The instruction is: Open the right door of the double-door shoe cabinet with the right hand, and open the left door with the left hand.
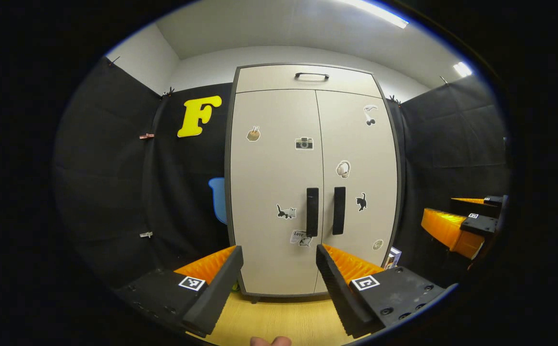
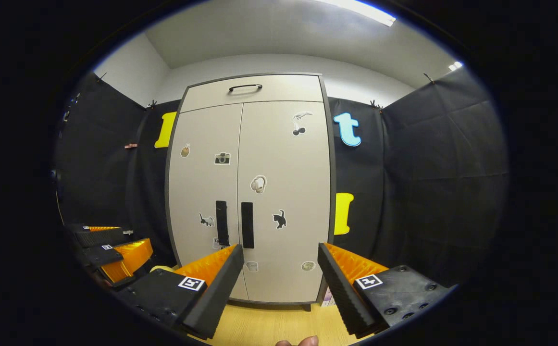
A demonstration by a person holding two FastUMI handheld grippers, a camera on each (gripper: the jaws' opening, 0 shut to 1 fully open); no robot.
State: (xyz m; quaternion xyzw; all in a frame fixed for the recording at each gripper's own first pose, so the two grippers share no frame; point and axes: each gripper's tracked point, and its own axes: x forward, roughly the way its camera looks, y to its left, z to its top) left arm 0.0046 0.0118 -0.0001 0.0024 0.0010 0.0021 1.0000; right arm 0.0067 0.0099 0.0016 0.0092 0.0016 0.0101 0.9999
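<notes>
The beige shoe cabinet (image 1: 279, 158) stands straight ahead with both doors closed and stickers scattered over them. Two black vertical handles sit side by side at the centre seam: the left door handle (image 1: 312, 211) and the right door handle (image 1: 339, 210). My left gripper (image 1: 279, 271) is open, well short of the doors and empty. In the right gripper view the same cabinet (image 2: 283, 158) appears left of centre, with its left handle (image 2: 221, 216) and right handle (image 2: 247, 218). My right gripper (image 2: 281, 271) is open and empty too, away from the cabinet. The right gripper (image 1: 456, 226) also appears at the right edge of the left gripper view.
A top flap with a black handle (image 1: 311, 75) sits above the doors. Black cloth walls close in on both sides. A pale wooden floor (image 1: 279, 317) lies before the cabinet. A small box (image 1: 392, 257) rests by the cabinet's right foot.
</notes>
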